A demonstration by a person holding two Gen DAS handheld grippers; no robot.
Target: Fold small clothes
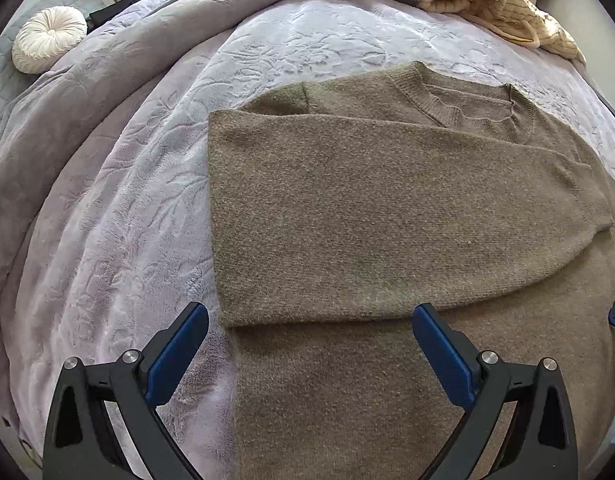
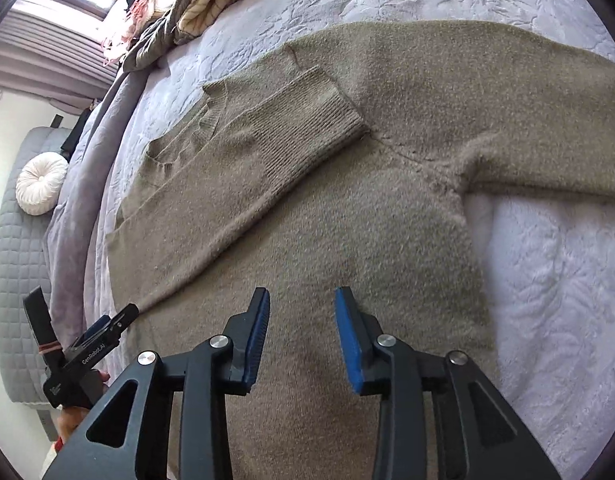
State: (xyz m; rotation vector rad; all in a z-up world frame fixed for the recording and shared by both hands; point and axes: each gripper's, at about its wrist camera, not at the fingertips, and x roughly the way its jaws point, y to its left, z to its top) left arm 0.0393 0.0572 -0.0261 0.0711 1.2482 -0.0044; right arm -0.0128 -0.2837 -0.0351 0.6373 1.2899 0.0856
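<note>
- Looking down my left gripper (image 1: 309, 320), I see both blue pads spread wide with nothing between them, angled steeply down over the near part of the olive-brown sweater (image 1: 387, 208).
- My right gripper (image 2: 302, 300) tilts down as well, its jaws partly apart and empty, the blue pads (image 2: 349, 336) hanging above the knit; whether they brush the fabric I cannot tell.
- From the right wrist view, the left gripper shows at the lower left, held in a person's hand (image 2: 73, 416) near the sweater's edge.
- The sweater lies flat on the lavender bedspread (image 1: 119, 220), one sleeve (image 2: 267, 136) folded across the chest, its ribbed cuff near the far armpit; the other sleeve reaches out toward the bed's right edge.
- A heap of other clothes (image 1: 487, 4) sits at the bed's far edge, well apart from the sweater.
- A round white cushion (image 1: 49, 38) rests beyond the bed's left edge.
</note>
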